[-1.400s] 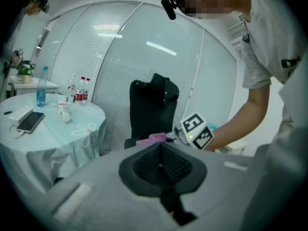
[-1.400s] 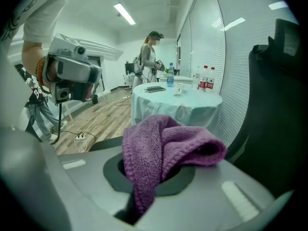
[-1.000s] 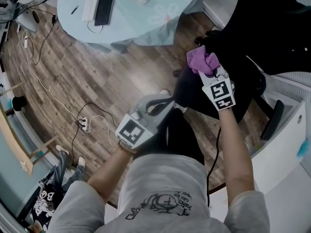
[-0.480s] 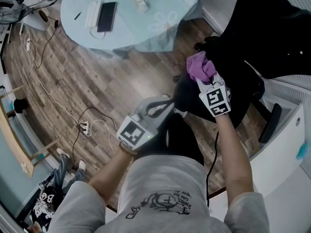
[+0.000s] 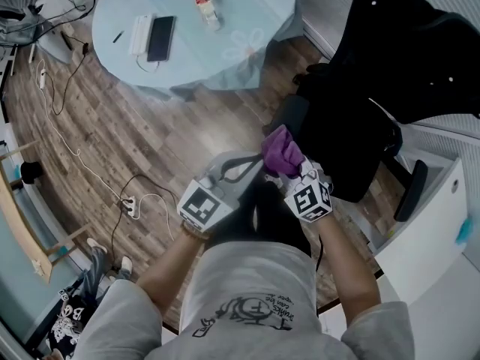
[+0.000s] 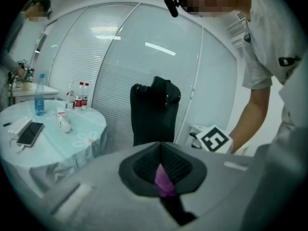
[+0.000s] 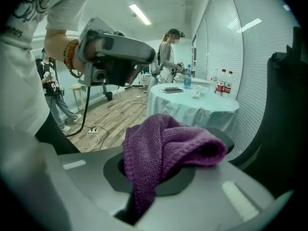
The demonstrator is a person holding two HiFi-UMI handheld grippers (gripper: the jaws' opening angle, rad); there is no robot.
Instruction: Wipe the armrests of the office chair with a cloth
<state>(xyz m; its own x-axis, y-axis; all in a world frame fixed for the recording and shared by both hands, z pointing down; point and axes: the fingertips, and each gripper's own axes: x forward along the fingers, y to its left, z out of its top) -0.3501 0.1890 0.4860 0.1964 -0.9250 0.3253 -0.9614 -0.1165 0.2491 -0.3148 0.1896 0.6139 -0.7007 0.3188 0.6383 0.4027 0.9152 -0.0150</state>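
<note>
As the right tongs [image 7: 153, 176] clamp the cloth [image 7: 166, 141], bottles [image 7: 222, 83] stand on the table [image 7: 192, 107].

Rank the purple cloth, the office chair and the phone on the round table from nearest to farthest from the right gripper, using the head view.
1. purple cloth: clamped in the right gripper itself.
2. office chair: just beyond the gripper, to the right.
3. phone: far upper left, on the round table.

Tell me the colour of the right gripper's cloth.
Purple knitted cloth; clearest in the right gripper view.
</note>
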